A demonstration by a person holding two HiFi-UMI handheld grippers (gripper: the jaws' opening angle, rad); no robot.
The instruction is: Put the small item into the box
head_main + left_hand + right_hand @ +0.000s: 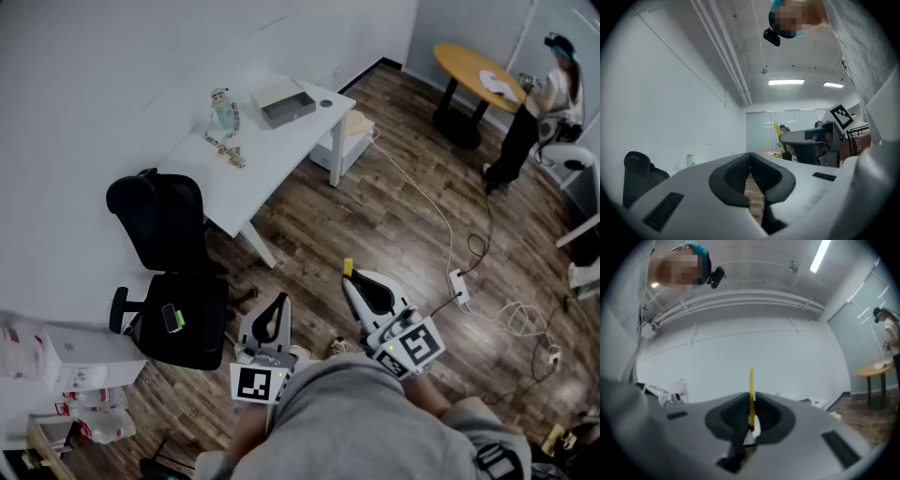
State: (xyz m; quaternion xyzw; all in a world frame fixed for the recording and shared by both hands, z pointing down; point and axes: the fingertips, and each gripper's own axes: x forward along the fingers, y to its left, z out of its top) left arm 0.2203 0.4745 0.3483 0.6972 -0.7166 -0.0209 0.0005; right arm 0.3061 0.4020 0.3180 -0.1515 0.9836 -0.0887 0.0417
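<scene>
Black office chair [173,281] is sitting just left of the left gripper [279,300], whose jaws are pressing together w/ nothing between them. Well ahead of that gripper, the grey rectangular box [288,109] is lying on the white table [272,164]. Close on its right, the right gripper [351,279] is clamping a thin yellow flat strip [348,267], tip poking out past the jaws, far from the box.

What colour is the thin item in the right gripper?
Yellow: the thin flat item shows best in the right gripper view.
</scene>
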